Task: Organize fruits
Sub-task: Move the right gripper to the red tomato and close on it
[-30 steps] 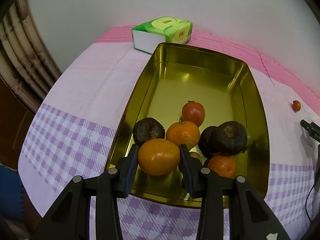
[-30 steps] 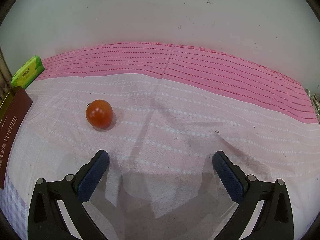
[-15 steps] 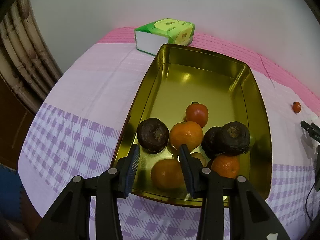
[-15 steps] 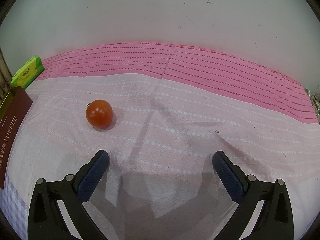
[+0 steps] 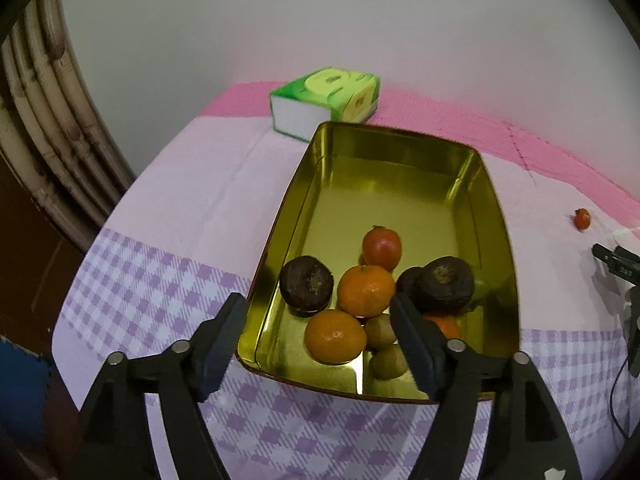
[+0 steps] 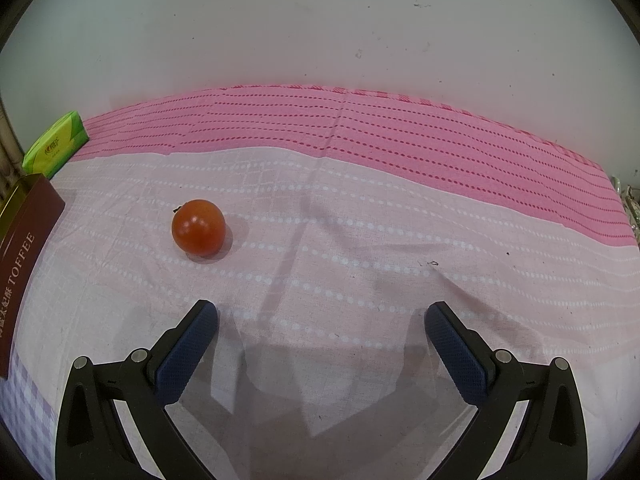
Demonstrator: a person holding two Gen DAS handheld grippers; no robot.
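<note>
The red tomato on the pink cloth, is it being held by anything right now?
No, the red tomato sits alone on the cloth, well ahead of the open right hand-held gripper.

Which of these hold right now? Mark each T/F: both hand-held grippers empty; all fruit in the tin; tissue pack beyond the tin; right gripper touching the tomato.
1. The left hand-held gripper and right hand-held gripper are open and empty. True.
2. Every fruit is inside the gold tin. False: one loose tomato sits on the tablecloth.
3. The green tissue pack lies beyond the tin's far end. True.
4. The right hand-held gripper touches the tomato. False: it is apart, ahead and left of the fingers.
</note>
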